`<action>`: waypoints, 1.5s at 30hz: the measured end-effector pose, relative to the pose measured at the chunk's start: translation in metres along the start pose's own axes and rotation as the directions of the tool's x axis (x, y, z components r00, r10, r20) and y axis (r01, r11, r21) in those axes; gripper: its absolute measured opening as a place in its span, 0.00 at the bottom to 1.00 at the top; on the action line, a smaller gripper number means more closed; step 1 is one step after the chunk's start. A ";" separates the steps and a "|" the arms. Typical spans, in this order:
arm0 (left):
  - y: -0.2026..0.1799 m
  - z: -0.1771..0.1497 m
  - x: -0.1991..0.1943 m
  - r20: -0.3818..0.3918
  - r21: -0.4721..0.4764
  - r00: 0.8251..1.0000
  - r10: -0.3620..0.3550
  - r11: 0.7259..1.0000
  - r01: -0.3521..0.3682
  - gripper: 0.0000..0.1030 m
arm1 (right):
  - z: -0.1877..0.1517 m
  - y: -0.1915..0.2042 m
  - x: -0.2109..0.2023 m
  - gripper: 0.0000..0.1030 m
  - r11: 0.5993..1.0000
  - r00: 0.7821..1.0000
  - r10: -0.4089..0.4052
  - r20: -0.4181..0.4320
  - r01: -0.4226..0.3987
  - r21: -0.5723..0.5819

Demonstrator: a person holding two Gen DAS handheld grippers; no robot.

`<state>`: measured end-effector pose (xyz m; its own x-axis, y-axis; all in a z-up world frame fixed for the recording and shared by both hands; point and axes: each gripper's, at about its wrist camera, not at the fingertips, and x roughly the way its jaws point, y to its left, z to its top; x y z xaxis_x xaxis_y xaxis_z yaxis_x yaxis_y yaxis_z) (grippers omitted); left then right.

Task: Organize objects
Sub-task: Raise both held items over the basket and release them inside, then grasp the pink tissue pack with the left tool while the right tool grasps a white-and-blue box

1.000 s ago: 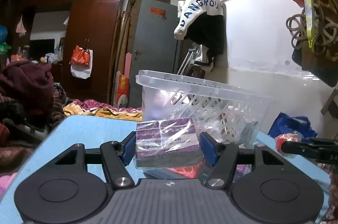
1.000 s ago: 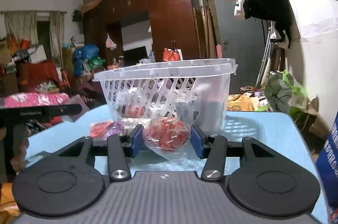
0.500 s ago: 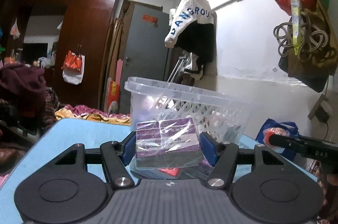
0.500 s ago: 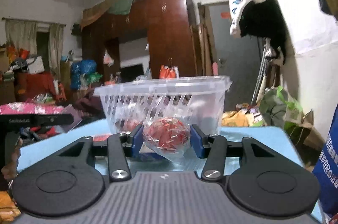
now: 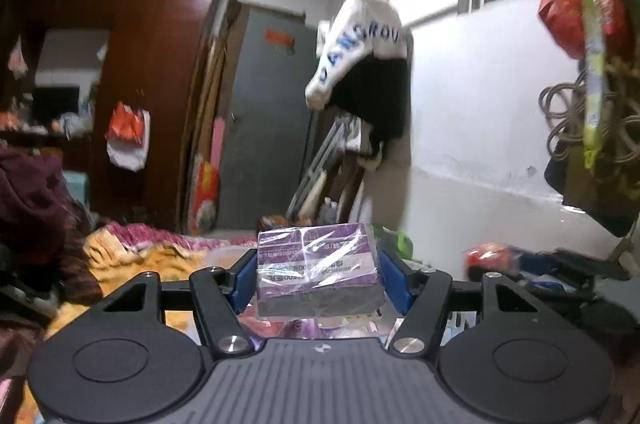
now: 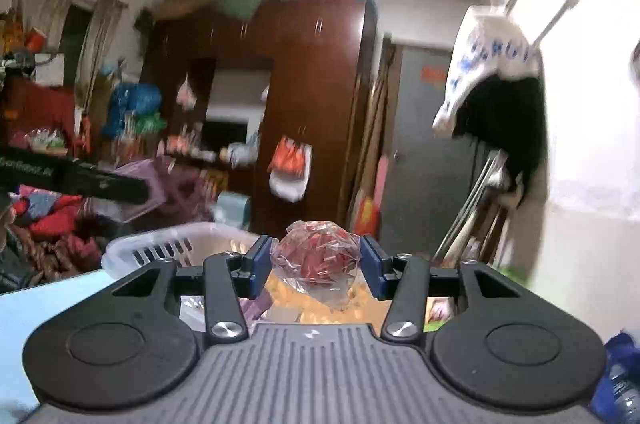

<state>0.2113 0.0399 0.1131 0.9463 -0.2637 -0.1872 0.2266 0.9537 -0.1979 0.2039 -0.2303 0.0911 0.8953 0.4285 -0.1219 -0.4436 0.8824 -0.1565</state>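
Observation:
My left gripper [image 5: 318, 274] is shut on a purple box wrapped in clear film [image 5: 318, 270], held high above the table. In the left wrist view the right gripper [image 5: 496, 262] shows blurred at the right with its red load. My right gripper [image 6: 316, 264] is shut on a clear bag of red pieces [image 6: 316, 260], raised over the white plastic basket [image 6: 176, 248], whose rim shows low and left in the right wrist view. The left gripper's arm [image 6: 72, 180] crosses that view at the left. Under the purple box, pink and purple packets [image 5: 304, 328] lie below.
The light blue table [image 6: 48, 300] shows at the lower left of the right wrist view. A brown wardrobe [image 5: 140, 84], a grey door [image 5: 264, 128] and a hanging white and black jacket [image 5: 360, 64] stand behind. Bags and cords [image 5: 592, 104] hang on the right wall. Piled clothes [image 5: 36, 216] lie at left.
Both grippers have risen with their loads; the basket has dropped from the middle of both views to the bottom edge. The right gripper has rolled slightly.

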 end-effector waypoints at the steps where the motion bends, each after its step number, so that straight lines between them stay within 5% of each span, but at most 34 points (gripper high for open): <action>1: 0.002 0.000 0.009 0.003 -0.015 1.000 0.008 1.000 -0.008 0.69 | 0.000 -0.004 0.009 0.50 0.999 0.999 0.030 -0.021 -0.030 0.019; 2: 0.002 -0.001 0.019 -0.009 -0.015 1.000 0.020 1.000 -0.021 0.74 | 0.000 -0.006 0.014 0.57 0.999 0.999 0.034 -0.022 -0.033 0.042; 3: 0.002 -0.003 0.029 -0.041 -0.006 0.999 0.032 0.999 -0.032 0.82 | -0.001 -0.008 0.014 0.80 0.998 1.000 0.017 -0.007 -0.017 0.057; 5: 0.004 -0.009 0.039 -0.092 0.024 0.992 0.090 0.996 -0.088 0.82 | -0.003 -0.009 0.007 1.00 0.997 0.999 -0.017 0.030 0.015 0.078; 11: 0.010 -0.037 -0.024 -0.010 0.029 1.000 0.010 1.000 -0.010 0.81 | -0.030 -0.016 -0.061 1.00 0.977 0.989 0.104 0.110 -0.122 0.174; 14: 0.011 -0.064 -0.046 -0.042 0.073 0.999 0.033 0.997 -0.030 0.85 | -0.050 -0.012 -0.060 1.00 0.970 0.990 0.141 0.028 -0.144 0.197; 17: 0.023 -0.090 -0.034 -0.212 0.034 0.975 0.058 0.998 -0.052 0.85 | -0.074 -0.005 -0.032 1.00 0.982 0.982 0.067 -0.176 -0.034 0.188; 21: 0.034 -0.109 -0.015 -0.296 0.015 0.953 0.057 0.998 -0.055 0.85 | -0.092 -0.005 0.000 0.96 0.965 0.946 0.145 -0.289 -0.072 0.250; 27: 0.048 -0.122 -0.013 -0.337 -0.025 0.941 0.015 0.999 -0.025 0.85 | -0.092 0.010 0.020 0.98 0.944 0.912 0.245 -0.328 -0.147 0.296; 35: 0.051 -0.124 -0.012 -0.354 -0.037 0.935 -0.014 0.999 0.001 0.85 | -0.094 0.014 0.022 0.98 0.930 0.896 0.291 -0.335 -0.182 0.320; 39: 0.042 -0.125 -0.008 -0.350 0.011 0.937 -0.004 1.000 0.008 0.85 | -0.096 -0.001 0.013 0.96 0.928 0.904 0.269 -0.332 -0.151 0.340; 42: 0.035 -0.123 0.008 -0.411 0.020 0.912 0.019 1.000 -0.012 0.85 | -0.097 -0.006 0.015 0.96 0.926 0.893 0.284 -0.350 -0.162 0.340; 45: 0.027 -0.121 0.013 -0.411 0.069 0.909 0.073 0.996 -0.049 0.85 | -0.095 -0.003 0.019 0.96 0.933 0.892 0.280 -0.355 -0.165 0.321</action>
<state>0.2021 0.0442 -0.0113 0.7815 -0.2291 -0.5803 0.1949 0.9732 -0.1217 0.2185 -0.2429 -0.0040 0.6604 0.5603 -0.5000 -0.5483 0.8147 0.1888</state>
